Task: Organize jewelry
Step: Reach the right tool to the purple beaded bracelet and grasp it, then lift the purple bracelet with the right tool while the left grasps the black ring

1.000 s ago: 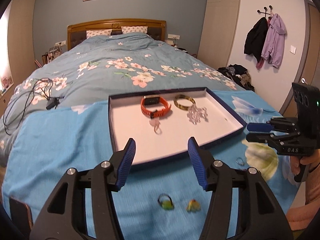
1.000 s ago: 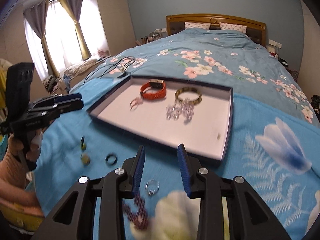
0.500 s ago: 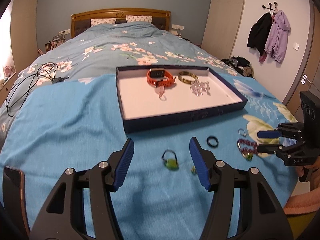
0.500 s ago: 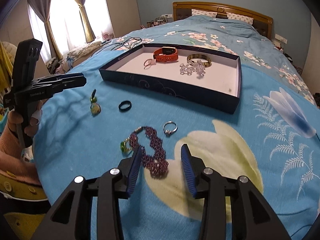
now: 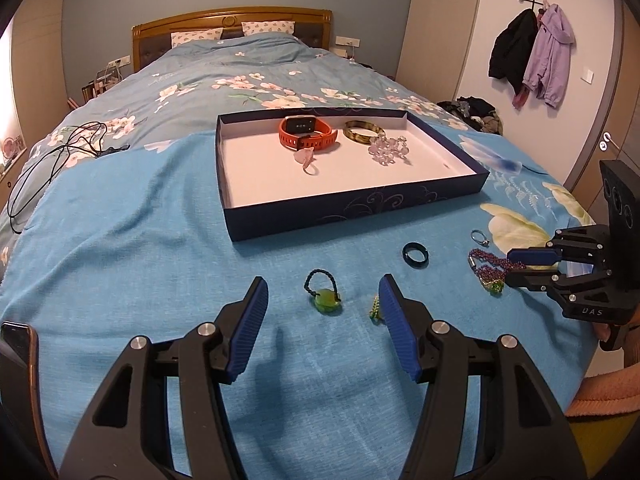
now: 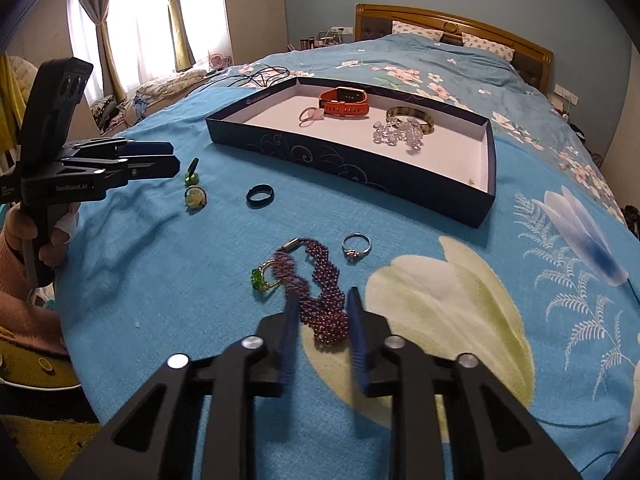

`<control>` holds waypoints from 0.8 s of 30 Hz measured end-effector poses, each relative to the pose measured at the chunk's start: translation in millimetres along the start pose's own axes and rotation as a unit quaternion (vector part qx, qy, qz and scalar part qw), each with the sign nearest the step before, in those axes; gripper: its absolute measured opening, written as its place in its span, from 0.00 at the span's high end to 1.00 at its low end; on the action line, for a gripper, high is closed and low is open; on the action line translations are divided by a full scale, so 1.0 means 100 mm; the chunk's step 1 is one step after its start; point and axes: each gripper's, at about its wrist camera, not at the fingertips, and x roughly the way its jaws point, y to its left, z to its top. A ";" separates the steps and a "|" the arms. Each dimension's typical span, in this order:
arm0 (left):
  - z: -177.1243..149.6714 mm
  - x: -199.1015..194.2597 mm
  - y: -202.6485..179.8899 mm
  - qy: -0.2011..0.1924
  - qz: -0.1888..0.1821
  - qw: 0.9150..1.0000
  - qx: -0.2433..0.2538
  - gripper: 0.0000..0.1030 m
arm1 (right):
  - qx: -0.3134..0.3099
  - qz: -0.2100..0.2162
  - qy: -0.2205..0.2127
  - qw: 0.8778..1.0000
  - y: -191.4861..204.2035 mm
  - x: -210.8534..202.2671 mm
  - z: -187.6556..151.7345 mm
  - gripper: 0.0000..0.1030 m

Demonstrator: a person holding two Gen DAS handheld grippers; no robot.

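On the left we hold the left gripper (image 5: 322, 312) low over the blue blanket (image 5: 120, 264), its fingers spread with nothing between the pads, and the green stone ring (image 5: 325, 294) lies on the cloth in the gap just ahead of them; we judge that we set it there to take that ring next. Close by its right finger lies a small yellow-green ring (image 5: 375, 309), apart from the first, so a careless close could catch both. Farther along sits the black ring (image 5: 415, 255), untouched, then the silver ring (image 5: 479, 237) beside the purple bead bracelet (image 6: 320, 296). Behind all these the dark box (image 5: 360, 204) lies open on the bed, near enough for short carries; inside it already rest the orange watch (image 5: 306, 135), a pink ring (image 5: 307, 162), a brown bangle (image 5: 363, 131) and a clear crystal bracelet (image 5: 389, 151), kept toward its far side so the near floor stays free for more. On the right our right gripper (image 6: 323, 314) straddles the near loop of the purple bracelet, and its fingers have just been closing around the beads; whether the pads already press on them we cannot tell. A small green charm (image 6: 258, 278) lies at the bracelet's left end.
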 end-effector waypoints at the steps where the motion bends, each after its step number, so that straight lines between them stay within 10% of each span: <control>1: 0.00 0.01 0.00 0.000 0.000 1.000 0.000 0.45 | -0.001 0.000 0.000 1.000 0.00 0.00 0.00 0.82; 7: 0.00 0.04 -0.02 0.004 -0.003 1.000 0.001 0.45 | 0.004 0.007 -0.005 1.000 0.00 -0.02 0.00 0.96; 24: -0.01 0.17 -0.03 0.035 -0.006 0.999 0.003 0.53 | 0.026 0.014 -0.048 0.998 -0.02 -0.17 0.18 0.97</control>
